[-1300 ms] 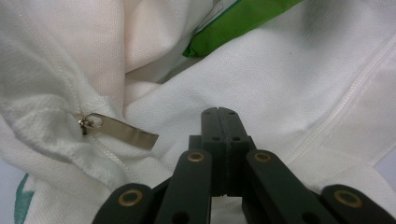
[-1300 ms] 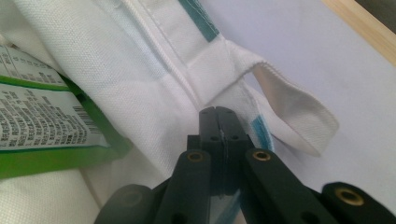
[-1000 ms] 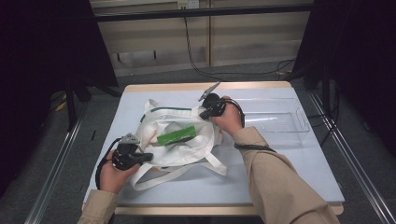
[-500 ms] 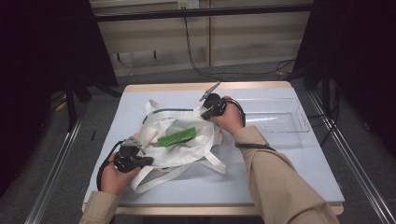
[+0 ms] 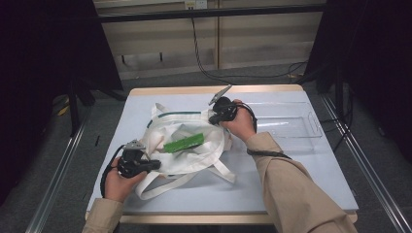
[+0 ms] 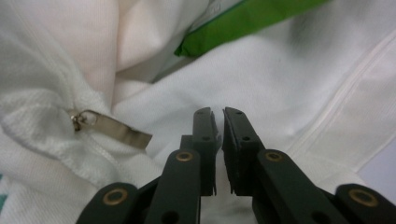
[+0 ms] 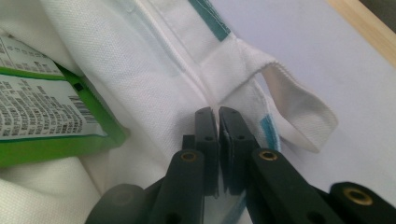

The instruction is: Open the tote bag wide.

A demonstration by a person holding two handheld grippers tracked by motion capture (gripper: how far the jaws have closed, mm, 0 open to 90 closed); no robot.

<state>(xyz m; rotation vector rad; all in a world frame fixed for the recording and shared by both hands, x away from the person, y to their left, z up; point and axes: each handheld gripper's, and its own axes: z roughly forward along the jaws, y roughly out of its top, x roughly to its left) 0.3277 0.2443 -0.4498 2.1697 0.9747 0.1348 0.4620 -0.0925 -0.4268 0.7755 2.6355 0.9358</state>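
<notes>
A white cloth bag [image 5: 194,158] lies open on the table with a green packet [image 5: 183,143] in its mouth. My left gripper [image 5: 154,165] is at the bag's near left edge. Its jaws [image 6: 217,112] have just been opening and stand a narrow slit apart with nothing between them, beside a metal zip pull [image 6: 112,129]. My right gripper [image 5: 213,119] is at the bag's far right rim. Its jaws [image 7: 214,111] have just been easing open but still pinch the rim seam [image 7: 187,70], next to the green packet [image 7: 46,116] and a cloth loop [image 7: 299,116].
A clear plastic tray [image 5: 286,124] sits at the back right of the pale blue table [image 5: 291,184]. The bag's straps [image 5: 218,170] trail toward the front edge. Metal rails run along both sides of the table.
The bag's mouth has spread a little wider and flatter. Both hands stay about where they were.
</notes>
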